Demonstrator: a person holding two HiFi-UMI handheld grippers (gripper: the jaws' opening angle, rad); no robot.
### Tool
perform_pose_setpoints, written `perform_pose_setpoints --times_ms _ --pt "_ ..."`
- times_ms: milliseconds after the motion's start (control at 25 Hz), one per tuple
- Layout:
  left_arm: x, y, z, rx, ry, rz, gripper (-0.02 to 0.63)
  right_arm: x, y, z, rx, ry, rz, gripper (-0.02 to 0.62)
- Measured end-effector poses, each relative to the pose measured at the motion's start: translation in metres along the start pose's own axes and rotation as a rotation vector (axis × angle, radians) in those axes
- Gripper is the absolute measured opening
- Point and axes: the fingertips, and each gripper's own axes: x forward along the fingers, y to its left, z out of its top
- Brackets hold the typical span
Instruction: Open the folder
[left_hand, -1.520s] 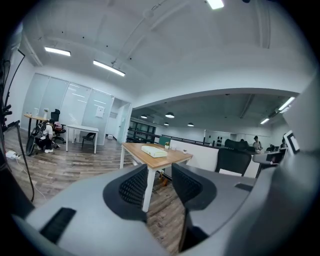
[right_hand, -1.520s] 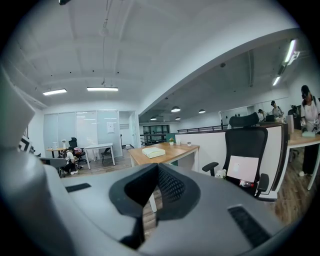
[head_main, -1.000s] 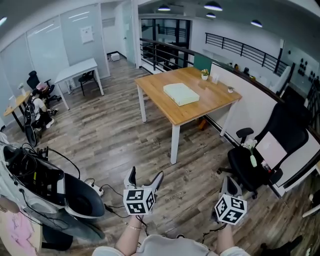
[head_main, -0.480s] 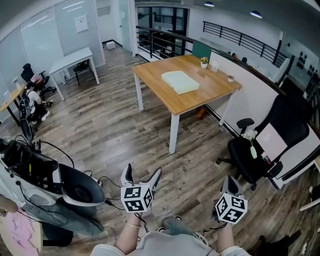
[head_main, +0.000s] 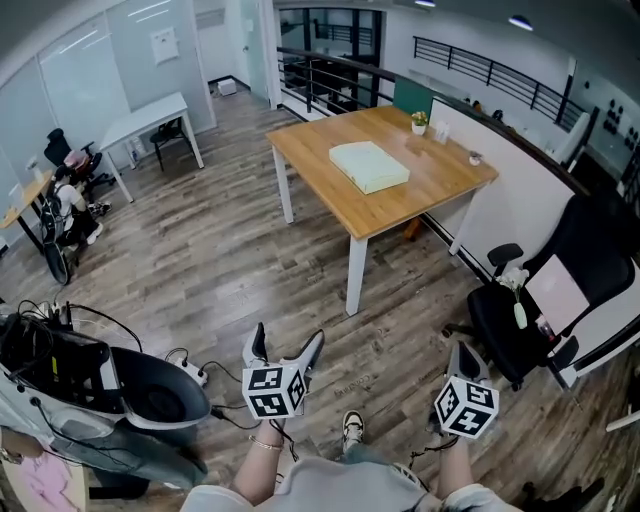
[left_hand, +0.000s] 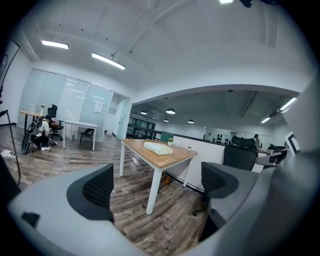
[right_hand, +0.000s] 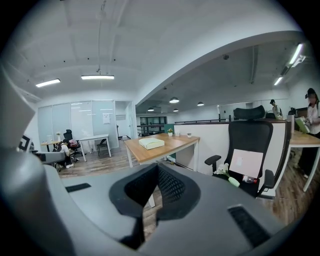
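Folder (head_main: 369, 166): pale green, lying flat near the middle of the wooden table (head_main: 440, 195), cover looks shut. Nothing is touching it. A small potted plant (head_main: 419, 121) stands further back on the same table, near the white partition (head_main: 505, 205), well apart from the folder.

Left gripper (head_main: 288, 345): held low over the wood floor (head_main: 230, 260), close to the person's body and well short of the table. Its jaws have just been opening and stand wide apart with nothing between them. In the left gripper view, the left gripper (left_hand: 159, 192) shows only floor and a table leg in the gap, and the folder (left_hand: 158, 148) sits far off on the tabletop.

Right gripper (head_main: 462, 352): also low and near the body, to the right of the left one and just beside the black office chair (head_main: 520, 320). In the right gripper view, the right gripper (right_hand: 157, 172) has its pad tips together and nothing clamped. The folder (right_hand: 151, 143) is visible past the tips, far away on the table.

Both grippers point roughly toward the table. One shoe (head_main: 352, 428) shows on the floor between them. A white desk (head_main: 150, 120) stands at the far left by the glass wall, clear of the work area.
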Motion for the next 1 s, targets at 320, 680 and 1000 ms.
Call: perform_pose_setpoints --times_ms 320,680,1000 --pt "0.089 0.016 0.030 -0.017 -0.007 0.030 0.540 0.098 0.005 0.039 -0.020 0.010 0.050 0.001" --pt "0.172 0.027 0.057 -0.034 -0.023 0.073 0.540 0.194 0.002 0.074 -0.026 0.010 0.093 0.002" --pt "0.222 0.028 0.059 -0.027 -0.007 0.079 0.540 0.249 -0.011 0.074 0.001 0.031 0.097 0.002"
